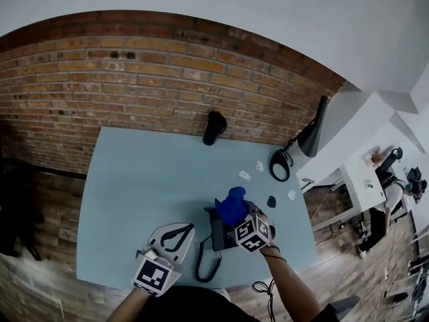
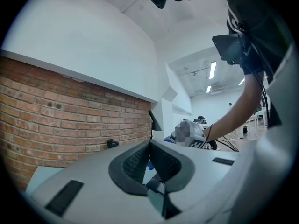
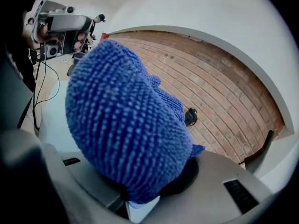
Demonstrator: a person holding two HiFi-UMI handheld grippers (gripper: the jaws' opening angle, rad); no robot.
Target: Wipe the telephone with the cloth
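A black telephone (image 1: 218, 236) lies near the front edge of the pale blue table (image 1: 147, 180), and its coiled cord (image 1: 206, 268) trails toward me. My right gripper (image 1: 237, 216) is shut on a bunched blue knitted cloth (image 1: 232, 205), held over the telephone's top right part. In the right gripper view the cloth (image 3: 126, 125) fills the middle and hides the fingertips. My left gripper (image 1: 179, 233) hovers just left of the telephone and is not touching it. Its jaws (image 2: 149, 146) meet at the tips with nothing between them.
A brick wall (image 1: 134, 72) backs the table. A black object (image 1: 214, 127) lies against it. A black desk lamp (image 1: 312, 137) and a coiled cable (image 1: 279, 165) stand at the back right. Small white pieces (image 1: 244, 176) and a small dark item (image 1: 271, 201) lie right of the telephone.
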